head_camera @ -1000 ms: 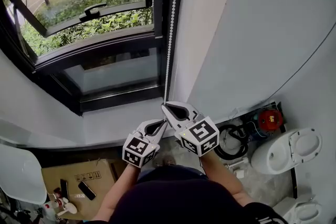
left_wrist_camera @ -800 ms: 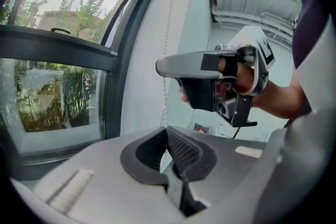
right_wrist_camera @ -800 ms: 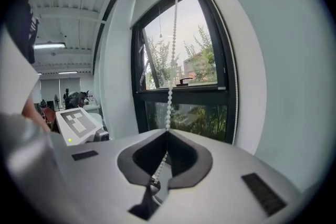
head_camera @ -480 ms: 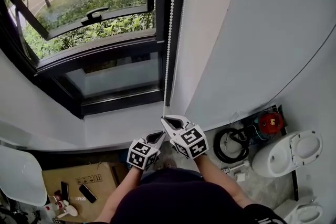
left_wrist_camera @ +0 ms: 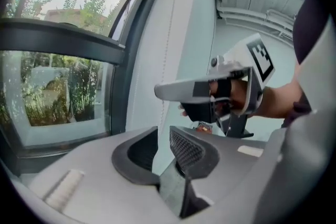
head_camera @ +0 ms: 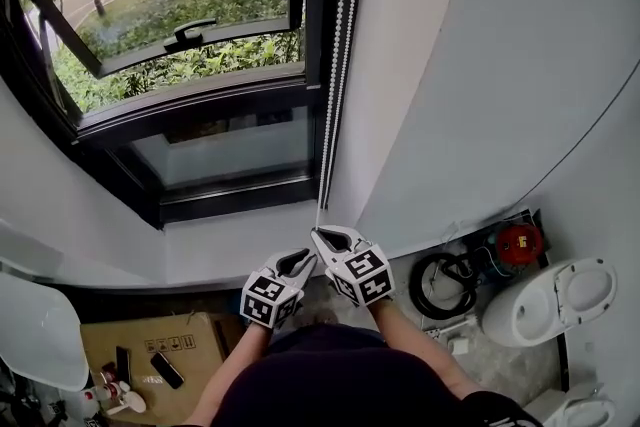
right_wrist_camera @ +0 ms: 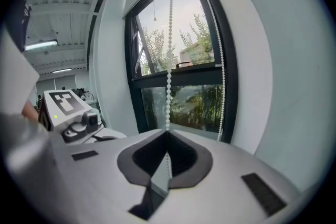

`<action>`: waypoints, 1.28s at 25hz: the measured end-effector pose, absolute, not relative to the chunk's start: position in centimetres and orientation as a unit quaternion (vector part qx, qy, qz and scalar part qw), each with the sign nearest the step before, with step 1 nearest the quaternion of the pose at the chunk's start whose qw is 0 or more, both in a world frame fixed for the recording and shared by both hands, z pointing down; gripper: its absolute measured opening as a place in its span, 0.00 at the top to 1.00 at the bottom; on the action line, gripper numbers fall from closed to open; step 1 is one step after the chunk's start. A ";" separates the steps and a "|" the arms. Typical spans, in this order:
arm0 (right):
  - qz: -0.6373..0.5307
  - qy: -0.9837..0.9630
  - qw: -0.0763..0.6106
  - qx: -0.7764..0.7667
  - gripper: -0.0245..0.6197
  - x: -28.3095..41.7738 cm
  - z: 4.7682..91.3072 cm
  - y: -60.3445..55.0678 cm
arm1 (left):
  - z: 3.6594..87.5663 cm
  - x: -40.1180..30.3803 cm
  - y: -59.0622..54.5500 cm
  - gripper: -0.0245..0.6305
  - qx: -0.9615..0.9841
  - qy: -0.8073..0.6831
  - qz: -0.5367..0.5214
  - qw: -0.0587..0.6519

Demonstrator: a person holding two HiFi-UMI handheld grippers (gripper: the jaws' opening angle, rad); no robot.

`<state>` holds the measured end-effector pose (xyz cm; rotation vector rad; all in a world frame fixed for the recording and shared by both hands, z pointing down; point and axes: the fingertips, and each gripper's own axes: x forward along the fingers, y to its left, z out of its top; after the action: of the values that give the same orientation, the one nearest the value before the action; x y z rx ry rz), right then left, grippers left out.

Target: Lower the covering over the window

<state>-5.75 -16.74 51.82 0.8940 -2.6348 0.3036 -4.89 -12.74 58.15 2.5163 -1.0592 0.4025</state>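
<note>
Right gripper (head_camera: 317, 233) is clamping the bead chain (head_camera: 335, 65), which is hanging vertically beside the window frame (head_camera: 312, 15), straight above it. Left gripper (head_camera: 306, 258), sitting just below-left, has just been opening its jaws: a strand is lining up with the gap, pads not pressing. Covering itself isn't showing.

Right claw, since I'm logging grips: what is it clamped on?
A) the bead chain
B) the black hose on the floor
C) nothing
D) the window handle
A: in the right gripper view the right claw has its jaws together on the bead chain, which runs straight up from them.
</note>
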 end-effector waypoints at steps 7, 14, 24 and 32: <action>0.106 -0.929 0.169 0.312 0.94 -5.9 51.8 -16.8 | 47.7 -6.5 -15.3 0.87 0.896 -0.431 0.041 0.100; 0.103 -0.931 0.166 0.307 0.94 -6.2 51.8 -16.5 | 41.3 -4.8 -16.7 0.87 0.904 -0.426 0.023 0.027; 0.095 -0.931 0.173 0.307 0.94 -5.6 51.7 -16.3 | 40.1 -3.6 -18.7 0.94 0.906 -0.421 0.015 0.041; 0.128 -0.917 0.242 0.291 0.94 -5.4 56.0 -15.5 | 44.8 -3.1 -18.5 0.94 0.903 -0.416 0.069 0.074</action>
<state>-5.42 -15.54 56.04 0.7957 -2.5066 0.3508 -3.13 -18.49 44.82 2.7112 -1.2498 0.2067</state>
